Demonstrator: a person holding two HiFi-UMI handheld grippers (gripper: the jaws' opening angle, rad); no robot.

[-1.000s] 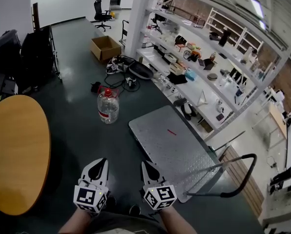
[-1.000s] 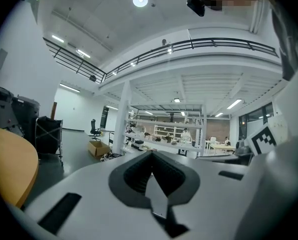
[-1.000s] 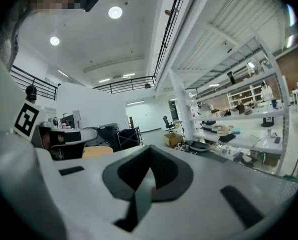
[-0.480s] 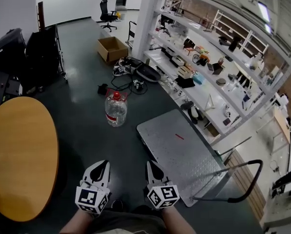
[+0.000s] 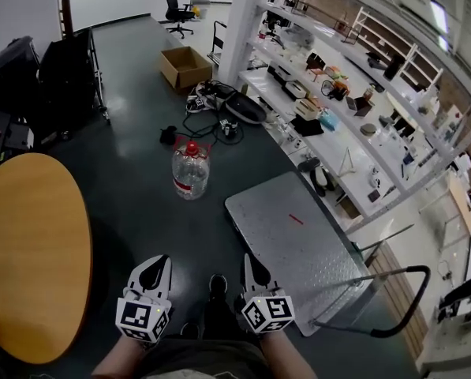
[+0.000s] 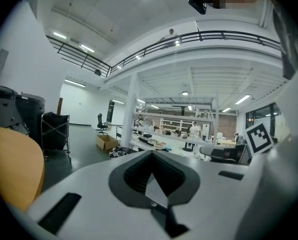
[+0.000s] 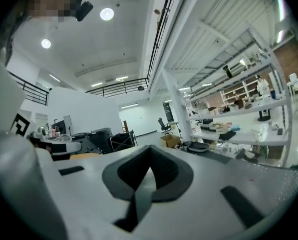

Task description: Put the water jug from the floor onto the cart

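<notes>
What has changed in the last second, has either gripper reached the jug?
The person has stepped toward the water jug; a shoe now shows between the grippers. The left gripper and right gripper stay shut, empty, well short of it. The jug still stands on the floor, apart from the cart.

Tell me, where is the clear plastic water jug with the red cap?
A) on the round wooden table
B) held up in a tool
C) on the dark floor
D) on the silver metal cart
C: the clear plastic water jug with the red cap stands upright on the dark floor, apart from the silver metal cart.
</notes>
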